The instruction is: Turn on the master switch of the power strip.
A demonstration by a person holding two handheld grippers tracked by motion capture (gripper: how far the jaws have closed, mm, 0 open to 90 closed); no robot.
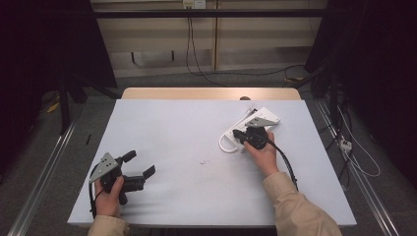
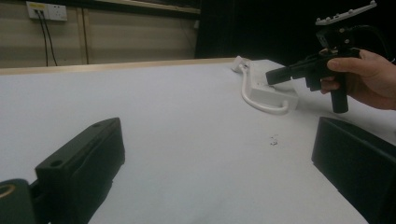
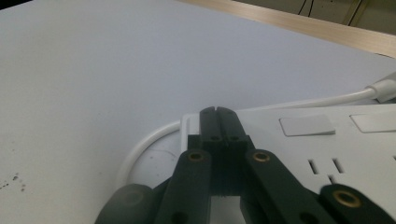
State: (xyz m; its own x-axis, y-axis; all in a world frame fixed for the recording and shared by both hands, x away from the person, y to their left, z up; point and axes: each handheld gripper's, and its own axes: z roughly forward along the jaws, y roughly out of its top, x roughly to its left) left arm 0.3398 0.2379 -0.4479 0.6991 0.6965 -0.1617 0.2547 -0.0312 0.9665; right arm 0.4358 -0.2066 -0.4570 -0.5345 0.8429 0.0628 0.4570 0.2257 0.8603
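Right of centre in the high view, the clenched right tongs are pressing on the white power strip, rigid, light and smooth-sided, best gripped across its narrow body, while the left tongs are resting released.

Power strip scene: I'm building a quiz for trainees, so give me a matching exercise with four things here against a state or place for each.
Things:
1. left gripper
2. right gripper
3. power strip
4. cable

States or places:
A. white, curving in a loop off the strip's end
B. jaws closed together, tips over the strip's end
C. jaws wide apart, nothing between them, near the table's front left
D. white, lying flat on the table's far right part

Pairs: 1-C, 2-B, 3-D, 4-A
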